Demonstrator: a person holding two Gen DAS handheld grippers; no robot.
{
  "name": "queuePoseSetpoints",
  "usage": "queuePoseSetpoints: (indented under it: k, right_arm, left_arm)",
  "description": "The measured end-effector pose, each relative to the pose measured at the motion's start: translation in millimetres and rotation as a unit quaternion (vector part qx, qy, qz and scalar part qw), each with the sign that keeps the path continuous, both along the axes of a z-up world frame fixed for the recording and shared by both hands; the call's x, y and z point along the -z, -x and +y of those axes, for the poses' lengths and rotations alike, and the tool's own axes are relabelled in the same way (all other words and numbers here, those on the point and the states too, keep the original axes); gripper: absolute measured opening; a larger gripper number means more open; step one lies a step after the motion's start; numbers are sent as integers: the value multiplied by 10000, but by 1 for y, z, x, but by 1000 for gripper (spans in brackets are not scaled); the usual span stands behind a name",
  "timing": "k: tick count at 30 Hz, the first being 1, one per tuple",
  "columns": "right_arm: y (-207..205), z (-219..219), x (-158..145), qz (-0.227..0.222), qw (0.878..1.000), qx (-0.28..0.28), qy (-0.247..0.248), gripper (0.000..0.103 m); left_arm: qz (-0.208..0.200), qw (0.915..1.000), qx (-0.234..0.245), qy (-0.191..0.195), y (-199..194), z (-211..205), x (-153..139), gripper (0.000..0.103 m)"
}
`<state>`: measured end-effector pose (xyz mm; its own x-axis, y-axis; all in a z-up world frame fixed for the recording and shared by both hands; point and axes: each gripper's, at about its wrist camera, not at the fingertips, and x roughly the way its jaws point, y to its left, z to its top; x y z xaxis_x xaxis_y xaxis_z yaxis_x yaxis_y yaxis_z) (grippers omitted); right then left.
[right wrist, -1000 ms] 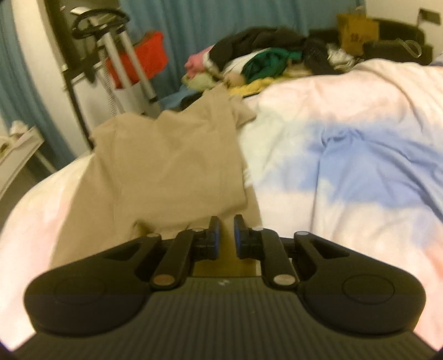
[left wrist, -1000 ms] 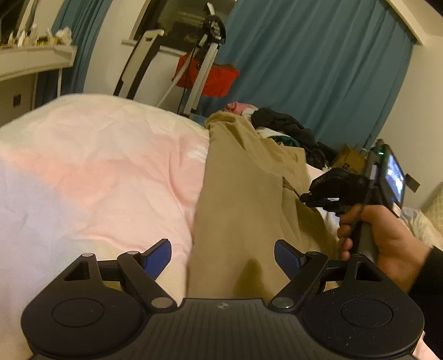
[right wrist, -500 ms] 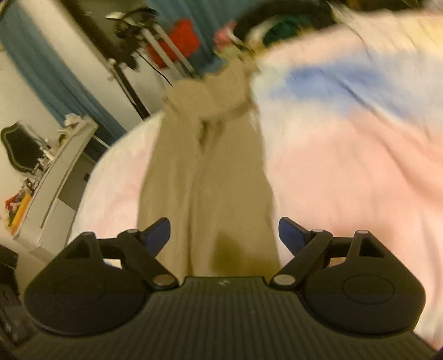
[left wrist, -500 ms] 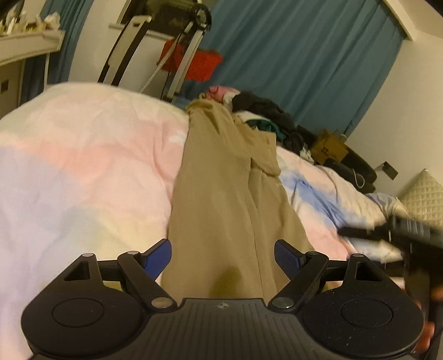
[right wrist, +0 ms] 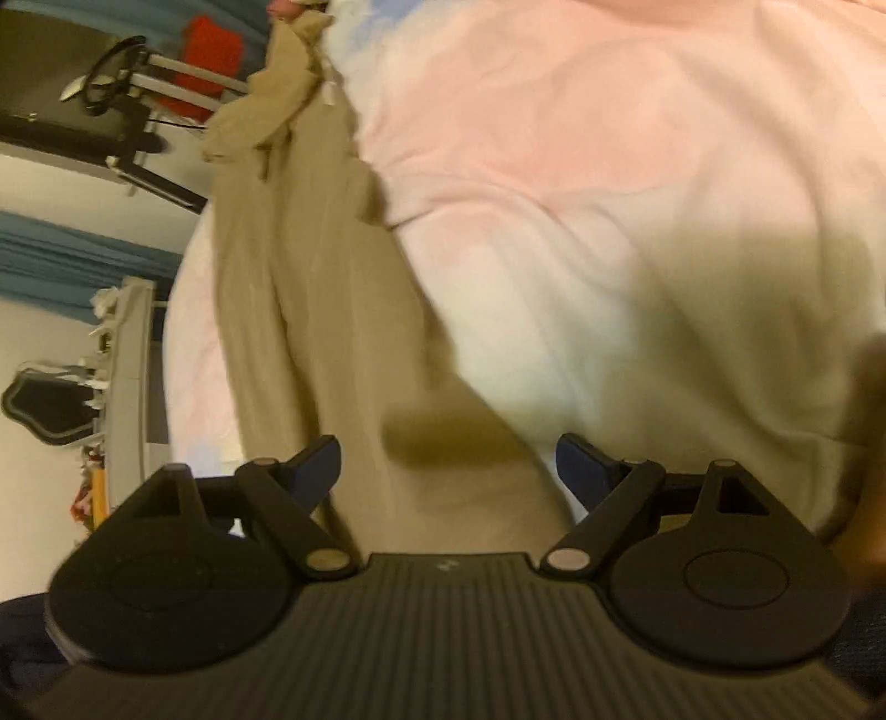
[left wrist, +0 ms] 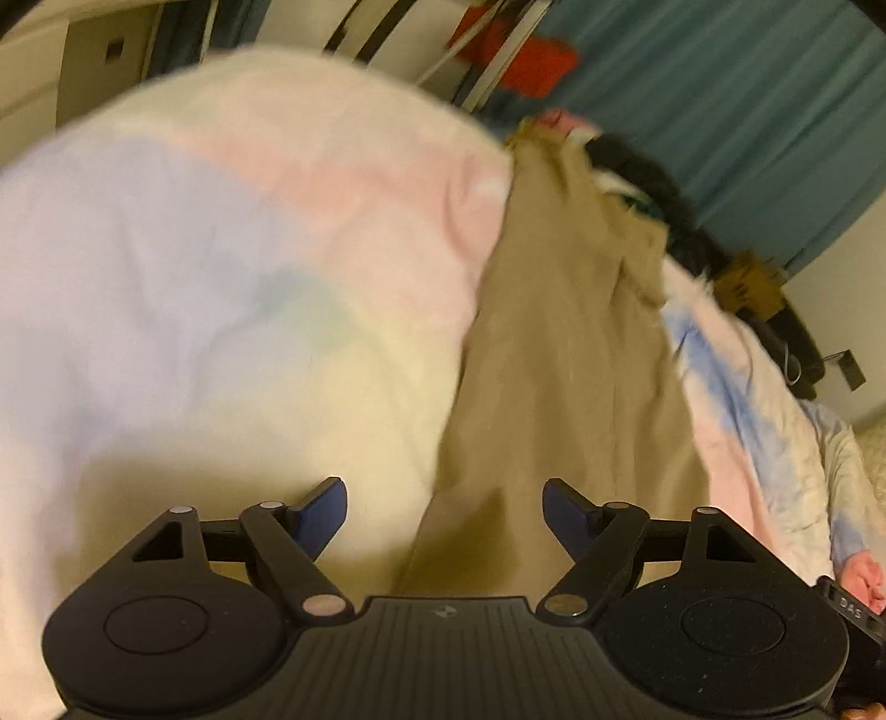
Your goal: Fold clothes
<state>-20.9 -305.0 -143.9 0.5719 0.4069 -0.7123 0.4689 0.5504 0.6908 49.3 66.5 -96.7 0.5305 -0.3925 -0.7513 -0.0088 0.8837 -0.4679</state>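
Note:
A tan garment (left wrist: pixel 559 354) lies folded into a long narrow strip on the pastel bedspread (left wrist: pixel 221 266), running away from me. My left gripper (left wrist: pixel 444 501) hovers over its near end; the jaws are closing a little, still wide apart, and the pads press on nothing. In the right wrist view the same tan garment (right wrist: pixel 310 310) runs up the left half of the picture. My right gripper (right wrist: pixel 447 462) stands open over the near end, with the cloth below its fingers and not pinched.
A heap of dark, green and pink clothes (left wrist: pixel 637 166) lies at the bed's far end before a teal curtain (left wrist: pixel 747 111). A metal stand (right wrist: pixel 138 77) with a red bag (right wrist: pixel 213 52) and a white shelf (right wrist: pixel 127 387) stand beside the bed. A hand (left wrist: pixel 864 581) shows at right.
My right gripper has opened, let go of the tan cloth, and swung back to the garment's near end while rolling. The garment is now a narrow strip. The left view has tilted and shifted.

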Motion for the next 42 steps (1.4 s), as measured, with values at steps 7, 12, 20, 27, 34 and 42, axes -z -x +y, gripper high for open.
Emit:
queuePoseSetpoints:
  k: [7,12,20,27,34,42]
  right_arm:
    - [-1,12,6,-141,9944,-723,-762,88]
    - [6,7,4,55,9987,-369,-356,69]
    - [7,26,2,122,9937,-1106,134,70]
    - [1,56,-19,24,9776,-1741,1183,36]
    - [-1,46,-49,-298,9769,-1793,1121,11]
    - [7,13,-149,-1558,9726,-1360,1063,8]
  left_arm:
    - [759,9945,270,661,6,5,19,15]
    - [876,9935,205,700,10,13,21,16]
    - [1074,9910,490,625,9,2,27,61]
    - [1198,9897,765,194,8,-7,26,25]
    - [1236,9850,538,1075,6,18,16,6]
    - [215,9752,486,2150,13,28,-66,5]
